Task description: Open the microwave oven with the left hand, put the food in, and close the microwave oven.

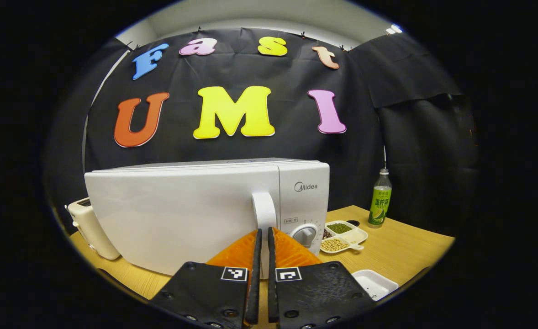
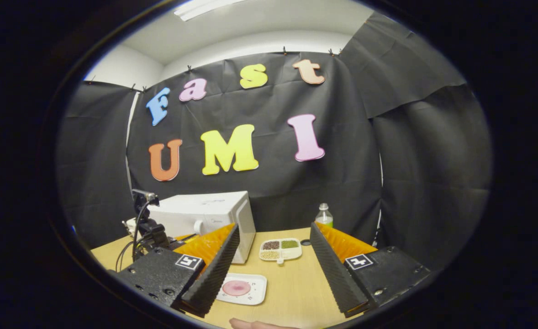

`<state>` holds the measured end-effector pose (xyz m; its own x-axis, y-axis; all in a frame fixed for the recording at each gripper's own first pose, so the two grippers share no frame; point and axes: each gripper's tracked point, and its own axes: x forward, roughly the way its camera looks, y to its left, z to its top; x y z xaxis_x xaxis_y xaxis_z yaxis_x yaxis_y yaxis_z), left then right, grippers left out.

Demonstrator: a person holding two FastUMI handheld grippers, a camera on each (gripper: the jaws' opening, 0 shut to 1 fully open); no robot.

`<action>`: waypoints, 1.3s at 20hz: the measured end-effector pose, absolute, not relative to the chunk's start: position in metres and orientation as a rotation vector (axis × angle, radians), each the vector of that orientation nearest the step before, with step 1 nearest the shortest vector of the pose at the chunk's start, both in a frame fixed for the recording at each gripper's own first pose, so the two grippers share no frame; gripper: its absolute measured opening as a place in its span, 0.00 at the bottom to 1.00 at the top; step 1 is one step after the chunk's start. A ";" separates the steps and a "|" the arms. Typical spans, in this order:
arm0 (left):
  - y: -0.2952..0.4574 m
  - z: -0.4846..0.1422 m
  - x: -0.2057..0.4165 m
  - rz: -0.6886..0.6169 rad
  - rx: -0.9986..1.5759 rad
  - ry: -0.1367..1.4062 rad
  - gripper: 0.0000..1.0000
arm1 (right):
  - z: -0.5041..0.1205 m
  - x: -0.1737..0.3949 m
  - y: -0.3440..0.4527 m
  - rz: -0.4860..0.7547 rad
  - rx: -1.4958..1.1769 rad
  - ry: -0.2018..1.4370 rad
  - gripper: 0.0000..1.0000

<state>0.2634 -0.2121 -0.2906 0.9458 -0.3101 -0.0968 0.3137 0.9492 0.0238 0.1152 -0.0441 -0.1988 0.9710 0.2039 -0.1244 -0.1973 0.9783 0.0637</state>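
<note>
Left gripper view: my left hand-held gripper (image 1: 263,237) has its fingers drawn almost together, a thin slit between them, holding nothing. Dead ahead at twelve o'clock stands the microwave oven (image 1: 182,214), door shut, its upright handle (image 1: 263,210) just past my fingertips. I judge I'm about to open it. To do it well I should part the fingers, straddle the handle squarely, clamp, then pull in an arc about the far hinge, not straight back. The front panel carries the brand Midea; I leave the smaller print unread. At three o'clock sit a compartment dish (image 1: 344,237) of beans and a green-labelled bottle (image 1: 380,203).

Right gripper view: my right hand-held gripper (image 2: 273,256) is spread wide and empty. On the tabletop (image 2: 296,292), at six o'clock between its fingers, lies the food on a white tray (image 2: 243,289). The microwave stands at ten o'clock.
</note>
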 end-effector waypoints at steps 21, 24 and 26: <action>-0.209 -0.310 0.279 -0.241 -0.004 0.143 0.59 | -0.251 0.132 -0.051 0.237 0.092 0.225 0.99; -0.220 -0.309 0.289 -0.275 -0.048 0.164 0.33 | -0.255 0.134 -0.054 0.232 0.092 0.236 0.99; -0.219 -0.307 0.290 -0.243 -0.046 0.173 0.27 | -0.260 0.137 -0.056 0.232 0.093 0.245 0.99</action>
<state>0.2896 -0.2195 -0.3065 0.9558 -0.2435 -0.1645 0.2356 0.9696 -0.0665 0.1371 -0.0556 -0.2596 0.9436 0.2386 -0.2295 -0.2161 0.9691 0.1191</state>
